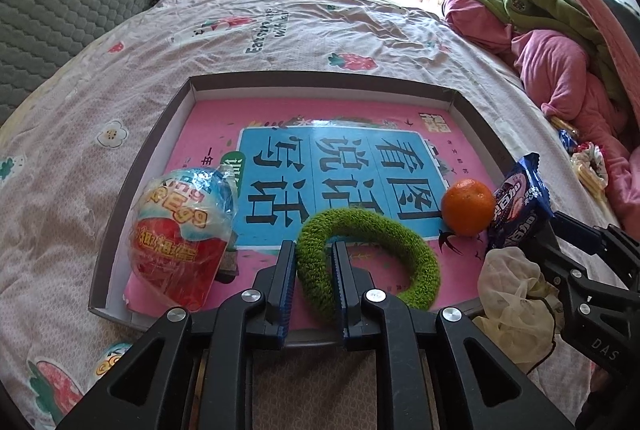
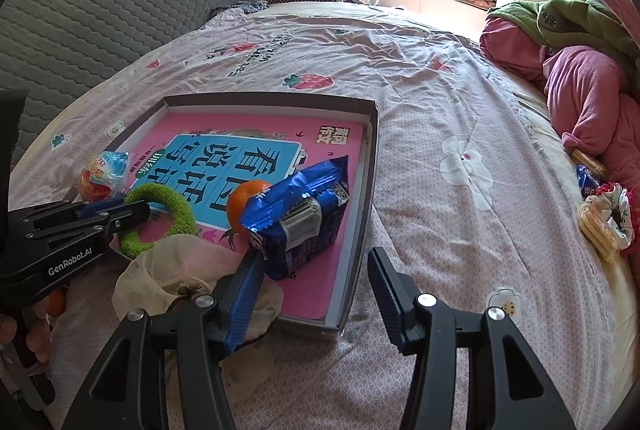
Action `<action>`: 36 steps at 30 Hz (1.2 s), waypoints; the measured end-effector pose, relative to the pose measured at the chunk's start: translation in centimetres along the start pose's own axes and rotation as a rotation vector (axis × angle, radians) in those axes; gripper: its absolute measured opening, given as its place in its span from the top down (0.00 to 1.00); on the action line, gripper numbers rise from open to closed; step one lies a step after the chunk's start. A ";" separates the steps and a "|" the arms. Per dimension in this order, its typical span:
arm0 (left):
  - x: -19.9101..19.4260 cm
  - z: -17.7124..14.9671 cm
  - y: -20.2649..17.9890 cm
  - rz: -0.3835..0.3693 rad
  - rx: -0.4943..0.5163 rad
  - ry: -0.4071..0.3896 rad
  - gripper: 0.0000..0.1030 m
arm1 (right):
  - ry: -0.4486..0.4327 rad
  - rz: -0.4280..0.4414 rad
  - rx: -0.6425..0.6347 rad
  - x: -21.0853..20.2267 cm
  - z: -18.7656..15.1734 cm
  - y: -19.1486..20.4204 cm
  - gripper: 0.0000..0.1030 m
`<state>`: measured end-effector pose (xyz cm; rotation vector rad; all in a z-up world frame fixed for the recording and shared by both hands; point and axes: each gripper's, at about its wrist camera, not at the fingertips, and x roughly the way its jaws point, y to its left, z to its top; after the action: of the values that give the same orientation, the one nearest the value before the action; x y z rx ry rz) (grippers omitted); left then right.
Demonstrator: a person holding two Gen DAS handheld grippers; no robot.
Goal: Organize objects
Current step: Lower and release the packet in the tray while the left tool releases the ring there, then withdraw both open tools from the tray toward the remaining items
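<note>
A shallow grey box lid (image 1: pixel 120 214) (image 2: pixel 370 166) lies on the bed with a pink book (image 1: pixel 344 166) (image 2: pixel 240 158) in it. On the book are a toy egg in plastic wrap (image 1: pixel 180 234) (image 2: pixel 100 176), an orange (image 1: pixel 468 207) (image 2: pixel 244 200), a green fuzzy ring (image 1: pixel 400 234) (image 2: pixel 176 206) and a blue snack packet (image 1: pixel 520 206) (image 2: pixel 304 214). My left gripper (image 1: pixel 314 270) (image 2: pixel 116 216) is shut on the green ring's near side. My right gripper (image 2: pixel 316 282) is open, its left finger touching the blue packet's near end.
A crumpled white plastic bag (image 1: pixel 516 306) (image 2: pixel 172 270) lies just in front of the lid. Wafer packs and a scrunchie (image 2: pixel 604 218) sit at the right by pink and green clothes (image 2: pixel 580 90). A grey quilted headboard (image 2: pixel 100 18) is on the left.
</note>
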<state>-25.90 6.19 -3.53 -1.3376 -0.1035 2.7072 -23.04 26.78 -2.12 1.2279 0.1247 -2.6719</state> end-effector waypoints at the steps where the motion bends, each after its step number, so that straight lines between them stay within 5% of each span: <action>1: -0.1 -0.1 0.0 -0.002 -0.001 0.002 0.81 | 0.000 0.000 0.001 0.0 0.0 0.0 0.48; 20: -2.9 -0.6 -0.4 -0.035 -0.001 -0.020 0.70 | -0.040 0.023 0.015 -1.9 0.1 -0.3 0.43; 36: -7.3 -0.7 3.0 -0.027 -0.072 -0.068 0.69 | -0.084 0.039 -0.003 -3.7 0.1 0.4 0.43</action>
<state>-21.23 2.27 1.45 -1.2525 -0.2260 2.7510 -20.68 26.92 0.77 1.1034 0.0910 -2.6833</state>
